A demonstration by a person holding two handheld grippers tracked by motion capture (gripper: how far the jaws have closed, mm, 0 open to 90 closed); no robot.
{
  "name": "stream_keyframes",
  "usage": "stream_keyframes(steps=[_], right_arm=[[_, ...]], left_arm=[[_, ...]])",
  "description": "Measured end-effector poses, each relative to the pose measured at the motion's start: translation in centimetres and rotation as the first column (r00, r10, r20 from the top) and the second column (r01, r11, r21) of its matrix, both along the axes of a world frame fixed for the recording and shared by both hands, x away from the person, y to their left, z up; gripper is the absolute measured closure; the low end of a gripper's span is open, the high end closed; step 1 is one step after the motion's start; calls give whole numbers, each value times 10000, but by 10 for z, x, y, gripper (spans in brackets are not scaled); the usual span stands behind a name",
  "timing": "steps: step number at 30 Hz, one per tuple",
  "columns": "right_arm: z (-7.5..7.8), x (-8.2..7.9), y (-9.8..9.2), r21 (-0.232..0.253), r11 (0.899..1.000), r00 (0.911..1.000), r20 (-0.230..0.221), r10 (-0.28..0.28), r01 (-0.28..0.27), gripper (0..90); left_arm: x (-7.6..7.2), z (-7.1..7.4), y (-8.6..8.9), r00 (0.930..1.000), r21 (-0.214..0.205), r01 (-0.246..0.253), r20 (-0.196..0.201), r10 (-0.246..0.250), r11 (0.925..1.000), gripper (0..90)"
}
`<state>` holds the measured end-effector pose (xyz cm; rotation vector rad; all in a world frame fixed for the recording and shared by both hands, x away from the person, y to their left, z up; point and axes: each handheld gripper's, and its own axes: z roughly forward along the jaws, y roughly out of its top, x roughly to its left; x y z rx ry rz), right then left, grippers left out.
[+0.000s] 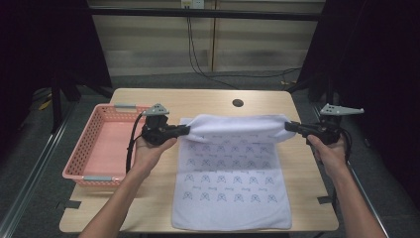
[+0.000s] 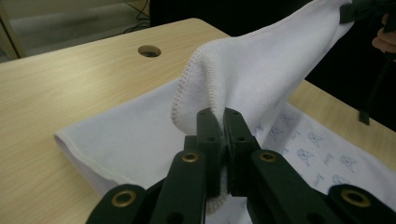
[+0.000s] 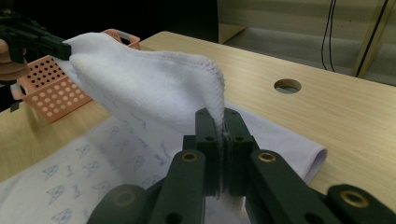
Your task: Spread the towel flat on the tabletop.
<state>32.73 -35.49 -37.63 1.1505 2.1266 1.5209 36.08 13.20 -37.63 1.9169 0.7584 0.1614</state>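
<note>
The table (image 1: 148, 203) is the biggest thing here, a pale wooden top with a round hole (image 1: 237, 103) near its far edge. Spread over the middle of it is the towel (image 1: 230, 188), white with rows of small blue marks, its near edge lying flat close to the person's side of the table. The far part of the towel is up off the wood, stretched in a band between the two grippers and sagging a little in the middle, with the lifted cloth folding back over the part that lies flat.

Off to the left sits the pink basket (image 1: 79, 158), with holes in its walls and grey handles, resting on the table just beside the towel's left edge.

Now the hands. The left gripper (image 1: 184, 130) is held by the person's left hand (image 1: 148, 148), and its jaws are clamped tight on the towel's left far corner; in the left gripper view the stitched hem (image 2: 187, 79) bunches up right out of the closed jaws. Across the table the right gripper (image 1: 291, 126) mirrors it, jaws pressed together on the right far corner, gripped by the right hand (image 1: 329, 151). In the right gripper view the cloth rises from between the closed jaws and runs away toward the other gripper and the basket beyond.
</note>
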Motion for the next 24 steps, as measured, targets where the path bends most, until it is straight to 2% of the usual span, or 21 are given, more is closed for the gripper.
stream_keyframes(steps=[2,4,6,7,8,9,10,11,13,14,16,18,20,23,24], right_arm=[[11,-17,-1,89,9998,9995,270,170,-172,873],[13,-21,-1,135,9996,9991,344,229,-234,873],[20,-31,1,76,9994,9979,549,338,-342,872],[22,-39,2,138,9991,9970,669,393,-403,873],[22,-44,2,215,9985,9961,733,487,-504,873],[17,-57,4,57,9978,9956,663,656,-661,872],[17,-57,4,57,9978,9956,663,656,-661,872],[11,-62,6,-67,9977,9965,490,670,-668,873],[-7,-70,8,-319,9964,9968,104,791,-787,872],[-17,-74,9,-280,9960,9964,-128,842,-845,872],[-40,-83,10,-272,9949,9934,-643,950,-969,870],[-60,-94,10,-162,9938,9891,-1000,1078,-1100,867],[-73,-104,11,-363,9907,9818,-1437,1245,-1310,851],[-82,-116,14,-612,9861,9714,-1914,1404,-1546,805],[-88,-124,16,-678,9815,9622,-2200,1603,-1790,753]], left_arm=[[-13,8,4,9997,-233,215,99,-213,9995,871],[-23,16,7,9987,-207,286,436,-276,9994,871],[-34,22,13,9990,-693,413,213,-399,9967,871],[-38,21,14,9986,-706,464,274,-445,9964,871],[-46,18,15,9979,-333,509,424,-495,9981,870],[-50,15,14,9975,-187,525,475,-515,9984,867],[-54,8,14,9973,-97,632,374,-628,9980,867],[-59,-2,13,9971,-2,726,215,-726,9974,865],[-67,-19,12,9960,402,889,68,-893,9952,860],[-73,-32,10,9948,479,1010,-177,-1002,9937,858],[-83,-51,9,9923,811,1200,-407,-1170,9895,852],[-91,-68,10,9881,911,1402,-766,-1334,9859,842],[-96,-79,11,9846,1167,1536,-1021,-1420,9812,812],[-104,-93,15,9759,1376,1764,-1534,-1549,9747,787],[-106,-97,17,9726,1406,1887,-1636,-1651,9719,754]])
